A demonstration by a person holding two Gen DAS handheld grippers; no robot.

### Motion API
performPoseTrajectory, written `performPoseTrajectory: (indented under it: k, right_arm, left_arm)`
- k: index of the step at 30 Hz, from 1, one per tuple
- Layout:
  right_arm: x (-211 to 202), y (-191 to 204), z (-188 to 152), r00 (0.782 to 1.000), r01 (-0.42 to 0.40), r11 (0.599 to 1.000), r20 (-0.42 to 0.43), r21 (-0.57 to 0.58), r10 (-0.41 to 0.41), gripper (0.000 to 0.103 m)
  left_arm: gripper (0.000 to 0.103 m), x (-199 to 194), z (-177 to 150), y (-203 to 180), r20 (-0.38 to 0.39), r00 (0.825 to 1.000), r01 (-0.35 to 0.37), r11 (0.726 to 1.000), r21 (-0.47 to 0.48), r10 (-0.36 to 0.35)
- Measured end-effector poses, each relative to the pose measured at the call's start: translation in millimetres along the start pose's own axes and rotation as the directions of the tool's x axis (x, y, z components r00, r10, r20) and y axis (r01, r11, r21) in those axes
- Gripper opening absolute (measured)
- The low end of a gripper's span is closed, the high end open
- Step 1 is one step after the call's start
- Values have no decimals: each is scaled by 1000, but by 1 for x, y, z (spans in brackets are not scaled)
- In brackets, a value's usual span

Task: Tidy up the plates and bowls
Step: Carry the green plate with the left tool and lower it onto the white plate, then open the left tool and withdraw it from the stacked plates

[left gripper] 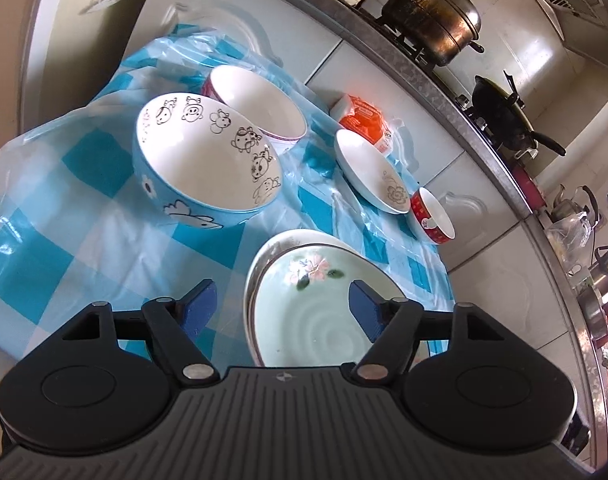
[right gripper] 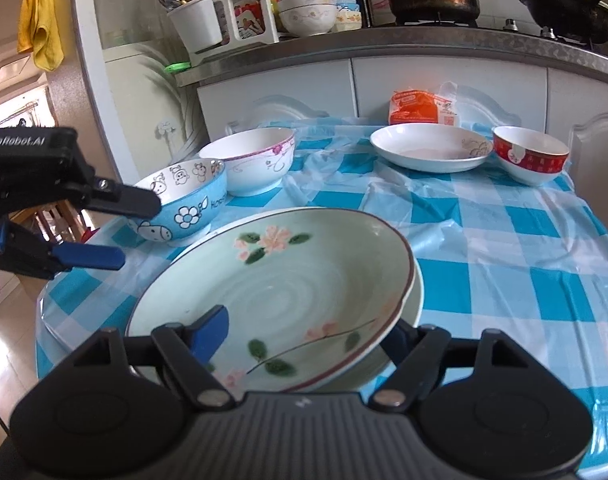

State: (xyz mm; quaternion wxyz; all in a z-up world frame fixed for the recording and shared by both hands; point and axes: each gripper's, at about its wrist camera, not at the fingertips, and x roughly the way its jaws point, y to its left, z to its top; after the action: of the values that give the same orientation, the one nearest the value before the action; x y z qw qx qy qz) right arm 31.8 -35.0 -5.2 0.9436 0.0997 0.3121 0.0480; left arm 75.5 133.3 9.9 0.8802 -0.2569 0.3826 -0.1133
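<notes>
Bright daylight, sharp centre, strong fisheye bending, dark corners.

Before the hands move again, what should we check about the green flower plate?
1. Right gripper around the pale green flowered plate: ok, one finger over it, one under.
2. Jaws squeezing it firmly: cannot tell.
3. Plate level: not ok, it tilts.
4. White plate sits beneath it: ok.
5. Left gripper open and holding nothing: ok.
6. Blue cartoon-print bowl clear of the plate: cannot tell, they look close.
</notes>
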Motion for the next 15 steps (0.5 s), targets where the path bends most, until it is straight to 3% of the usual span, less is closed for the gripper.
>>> performPoseTrajectory:
  k: [5, 13, 15]
  right_arm:
    - [9, 3, 3, 1000, 28, 999, -8, -30, -28, 87]
    - [6, 1, 11, 998, 69, 997, -5, -45, -70, 88]
    - [0, 3, 13, 990, 134, 989, 39, -67, -132, 102]
  left_arm:
    - [88, -5, -2, 2, 20, 1000, -3, 1000, 2, 3]
    - [94, -11, -3, 3, 65, 996, -71, 996, 57, 67]
    - [96, -12, -4, 2, 75, 994, -88, 993, 79, 82]
